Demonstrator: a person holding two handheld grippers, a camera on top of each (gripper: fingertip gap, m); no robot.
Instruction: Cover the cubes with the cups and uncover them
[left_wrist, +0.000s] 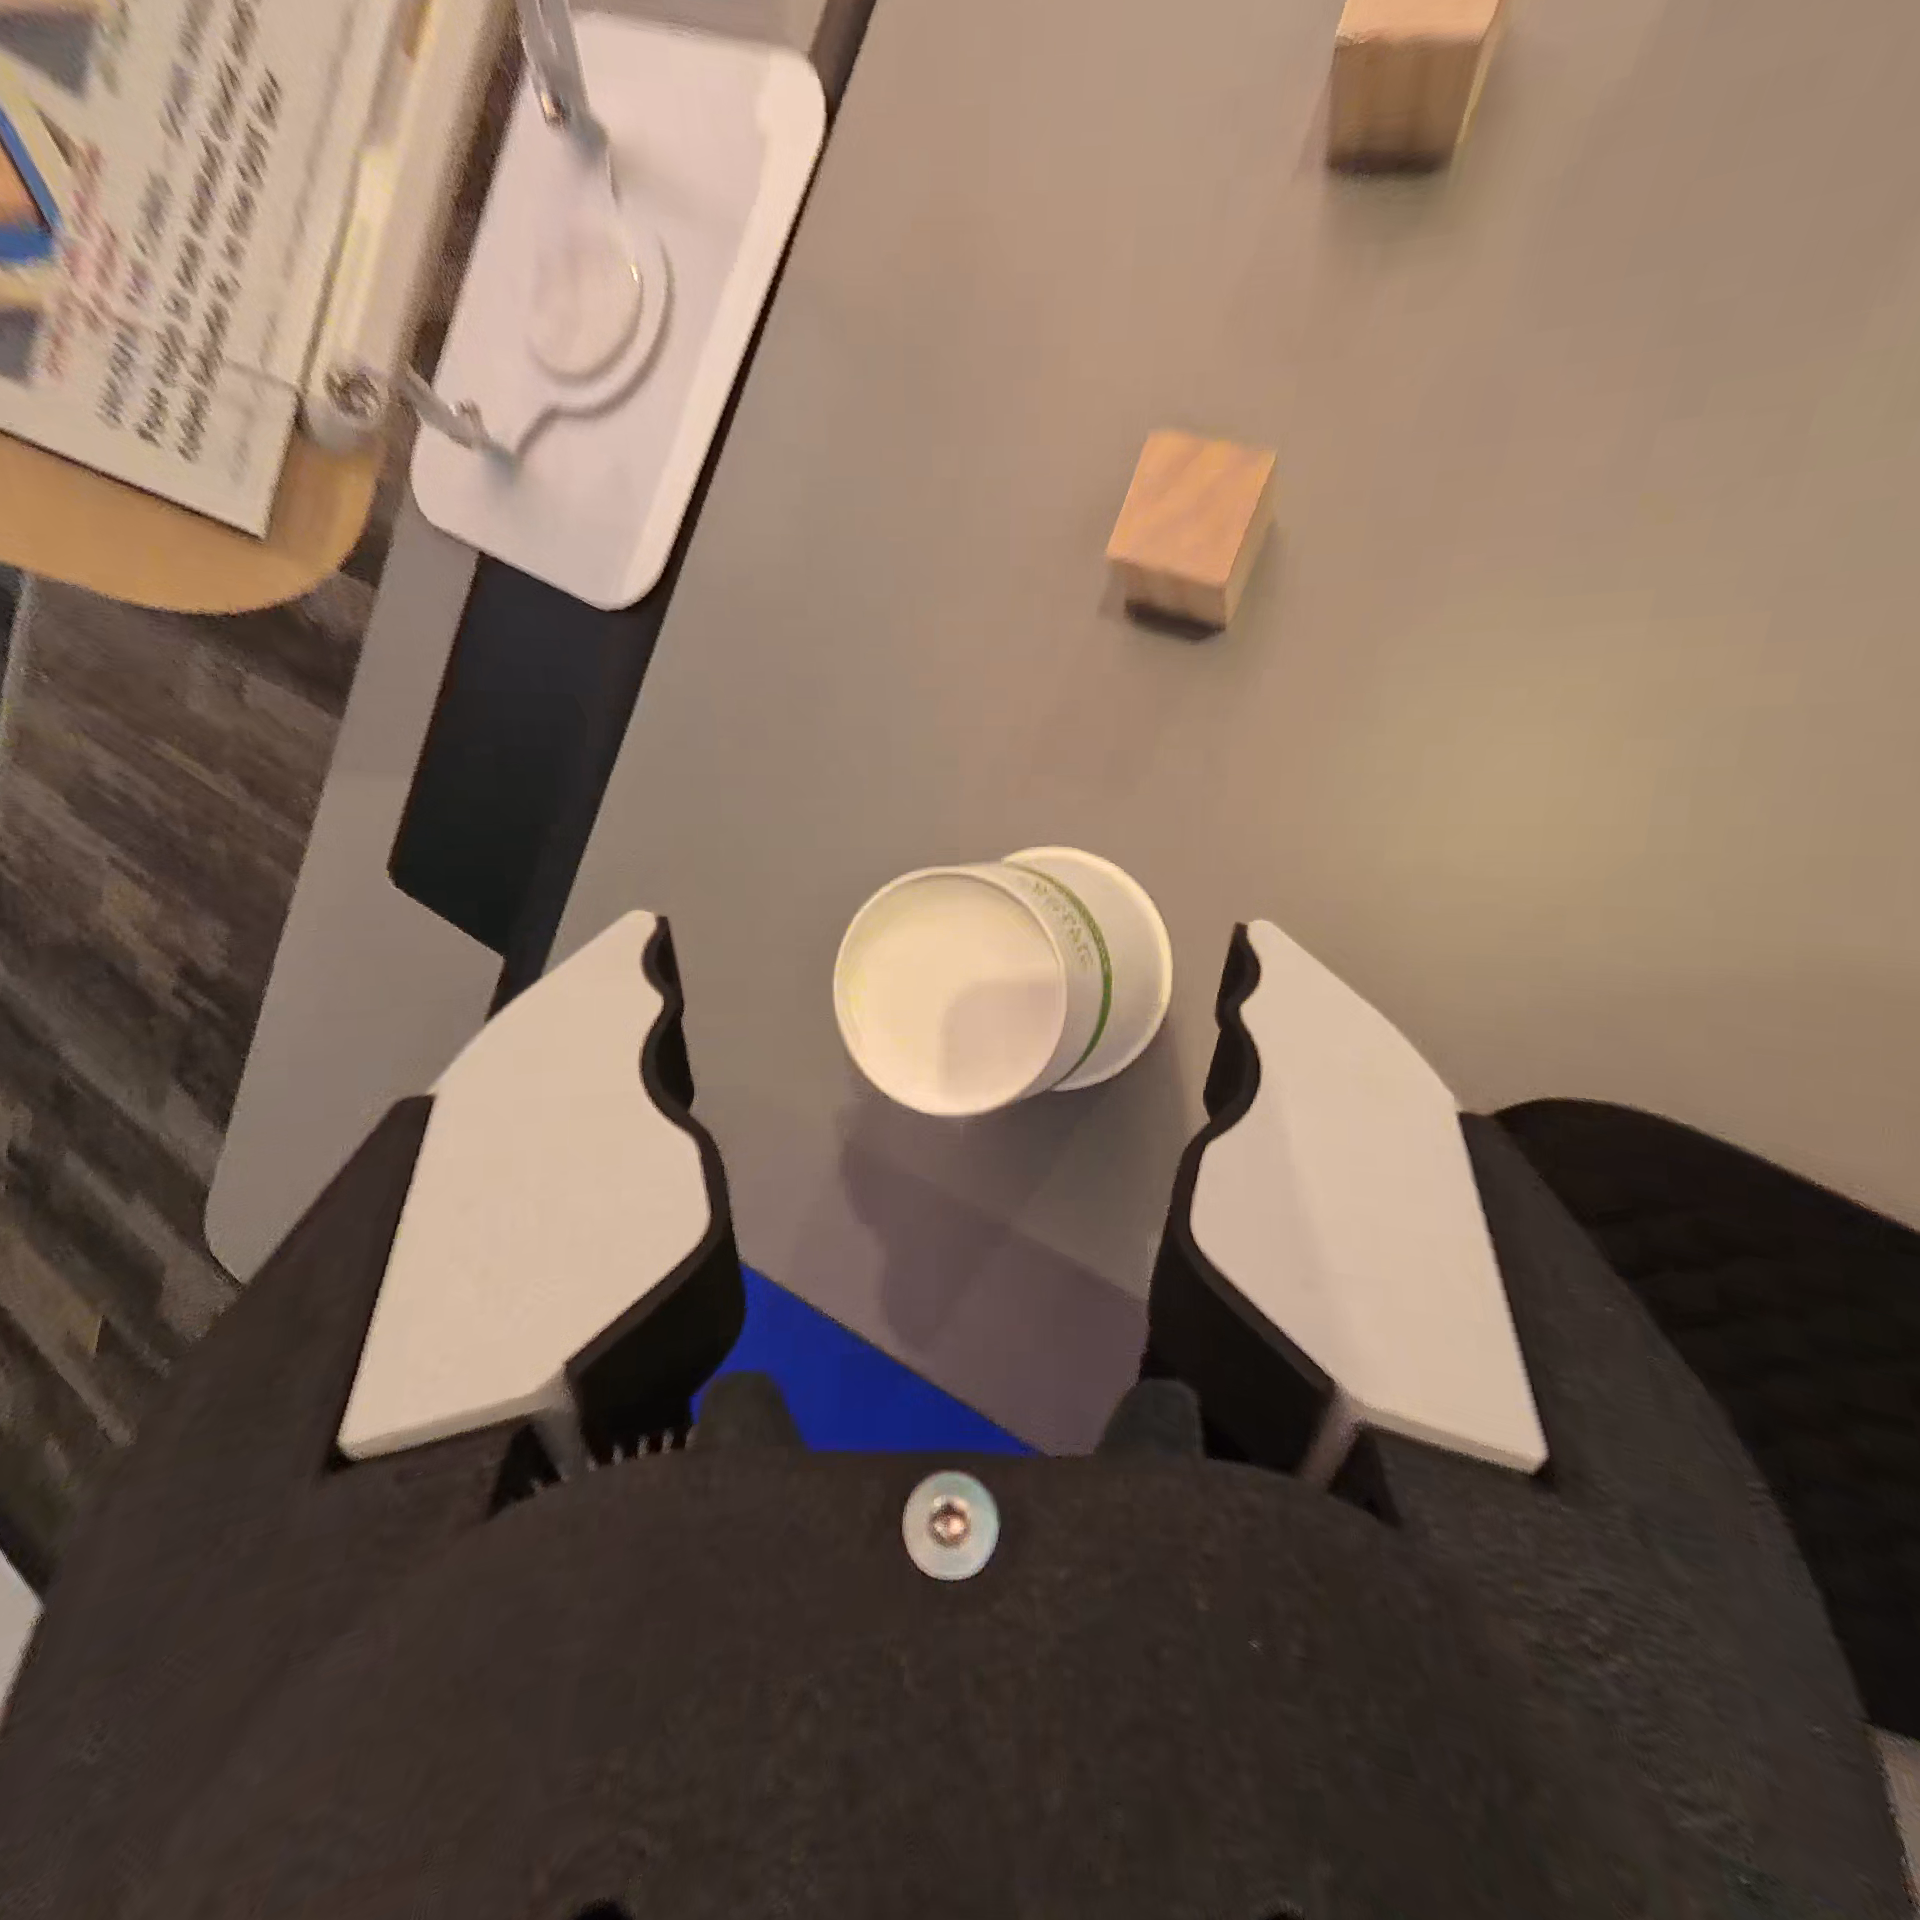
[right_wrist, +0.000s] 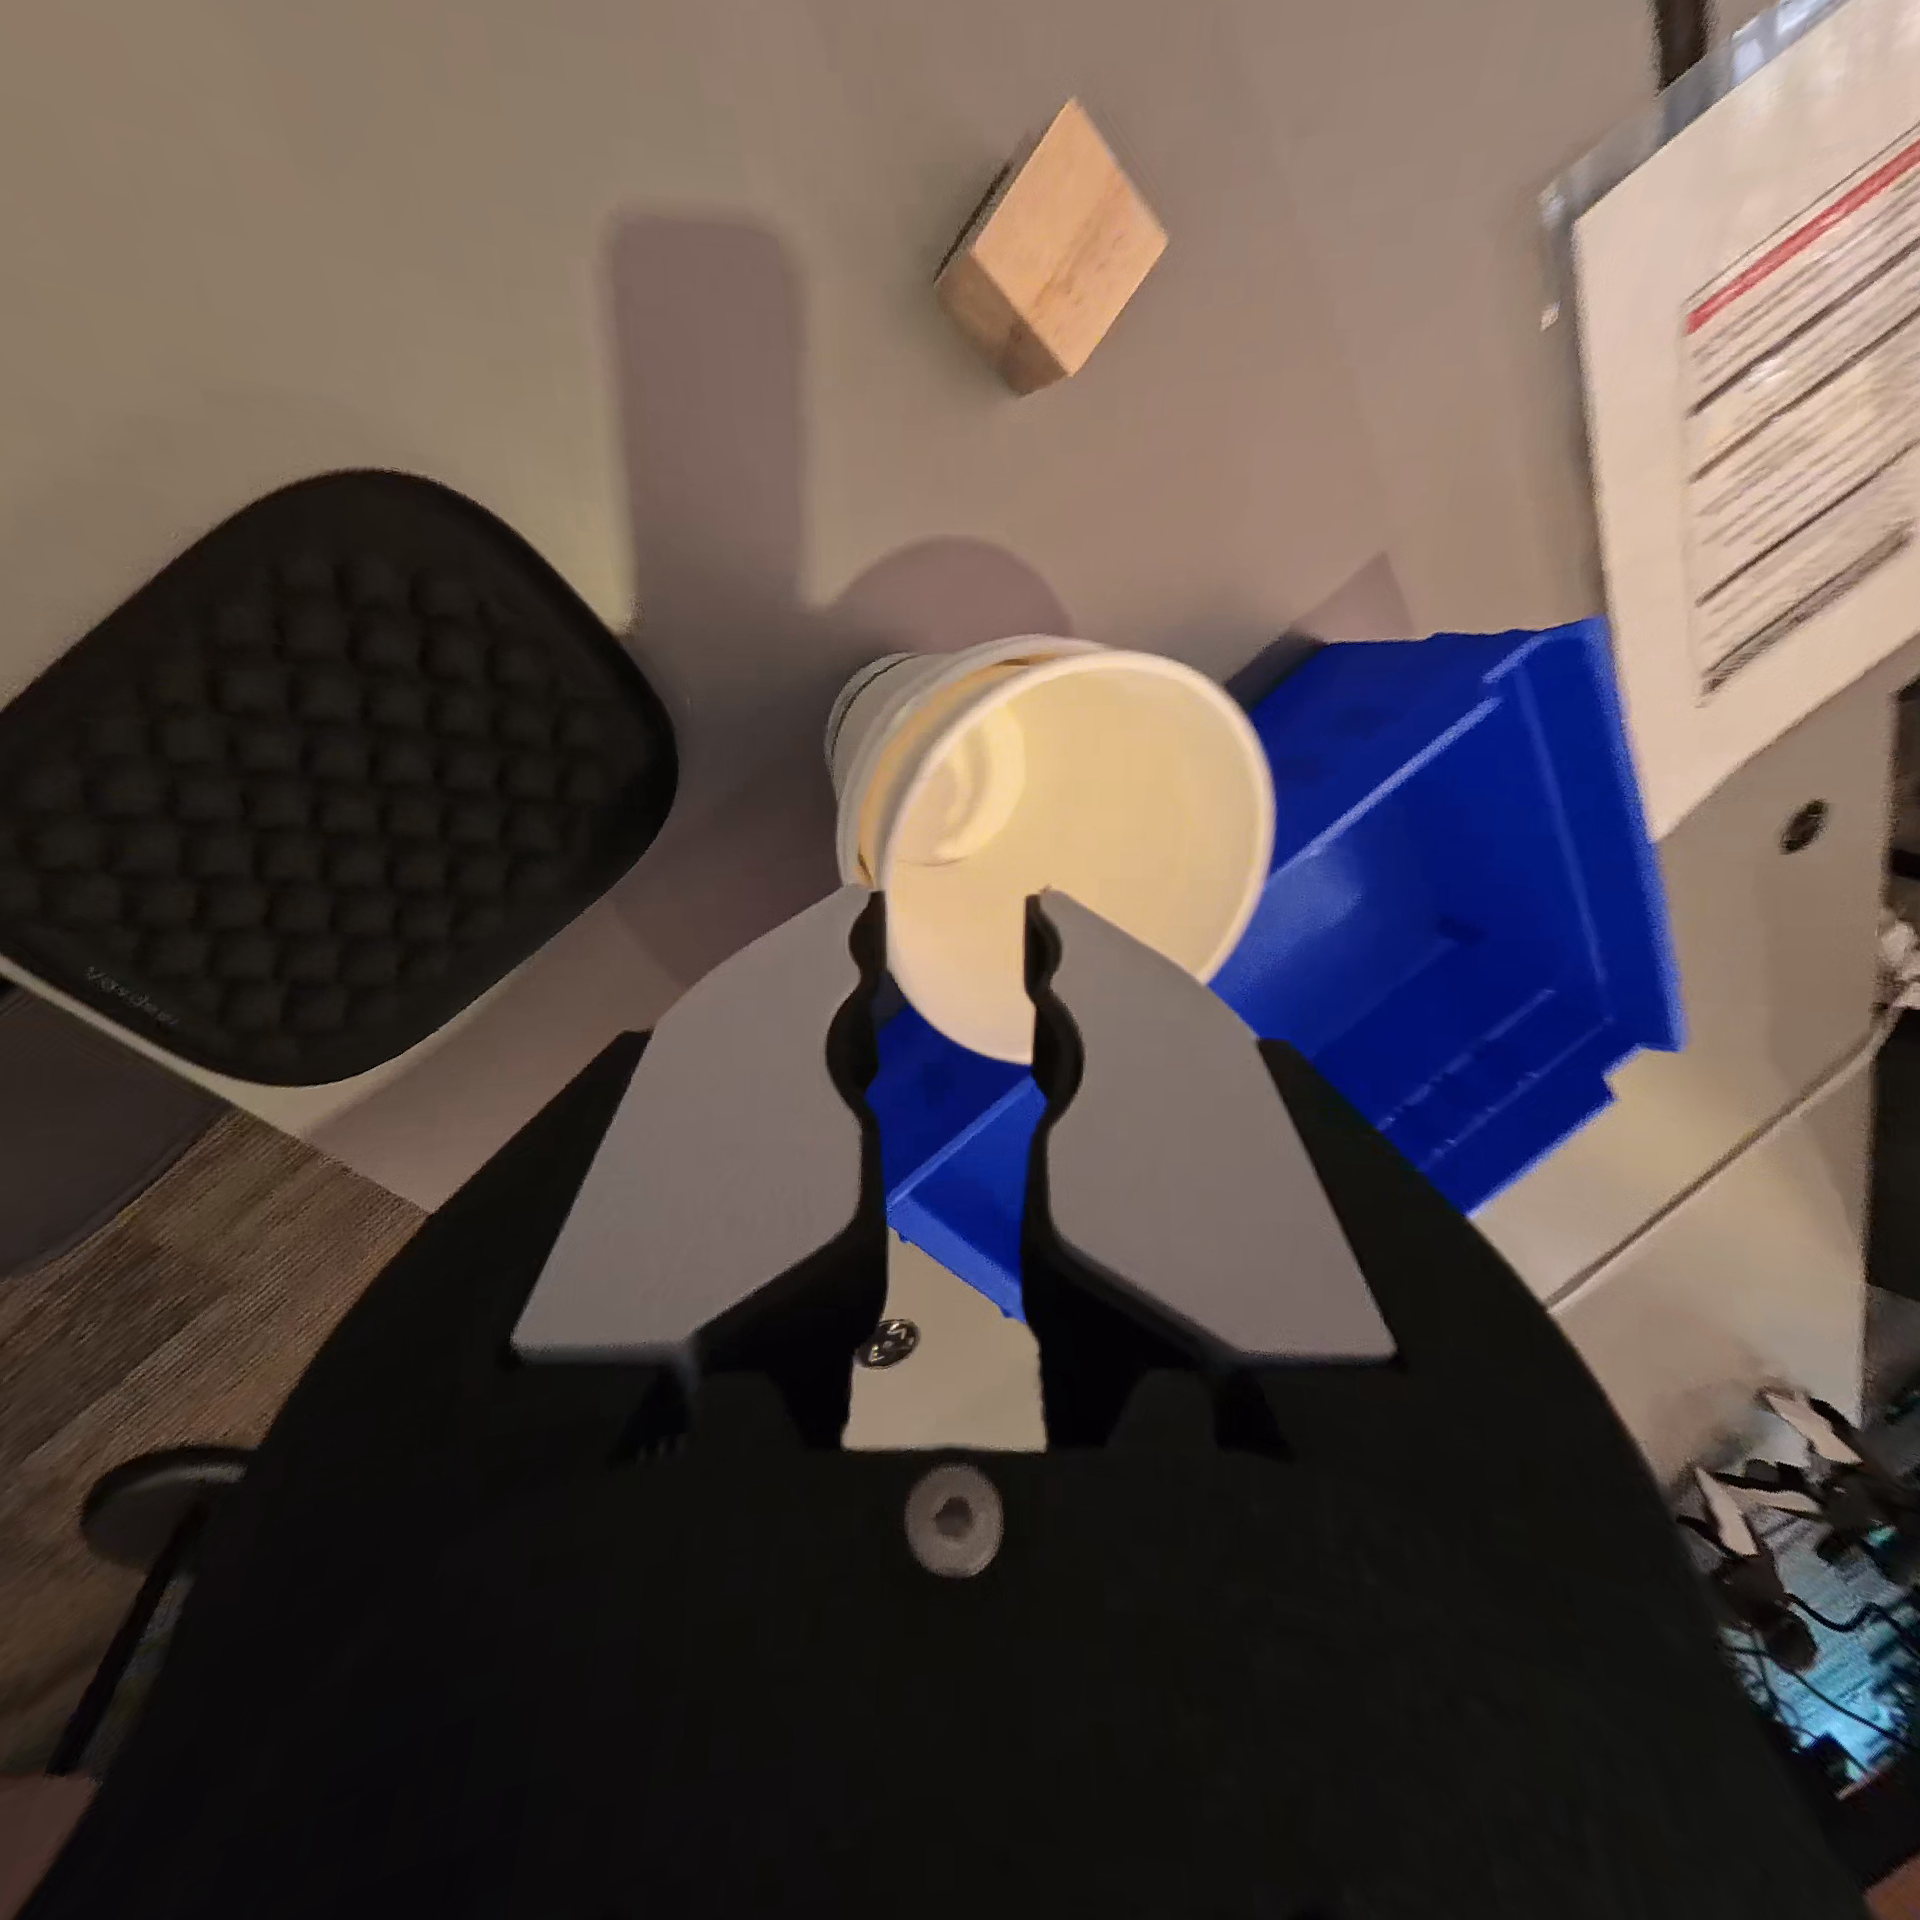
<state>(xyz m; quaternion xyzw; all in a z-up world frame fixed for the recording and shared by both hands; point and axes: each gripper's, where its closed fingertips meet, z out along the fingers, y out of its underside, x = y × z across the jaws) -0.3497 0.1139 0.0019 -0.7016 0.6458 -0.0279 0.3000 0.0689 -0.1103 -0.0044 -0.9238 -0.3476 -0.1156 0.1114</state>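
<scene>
Cups first: my right tool (right_wrist: 954, 904) pinches the near rim of a stack of paper cups (right_wrist: 1060, 831), tilted with the mouth toward me, while my left tool (left_wrist: 951, 987) hangs wide open around an upside-down cup (left_wrist: 997, 982) on the tabletop (left_wrist: 1455, 779). That thin rim grip could slip or drag several nested cups along, missing the cube (right_wrist: 1049, 249) at 12 o'clock. Motion blur hides how many cups are nested, and the far cube (left_wrist: 1408, 83) at 1 o'clock is cut off.

White green-banded cup (left_wrist: 1003, 982), tan wooden cubes (left_wrist: 1195, 528), blue bin (right_wrist: 1455, 935)
</scene>
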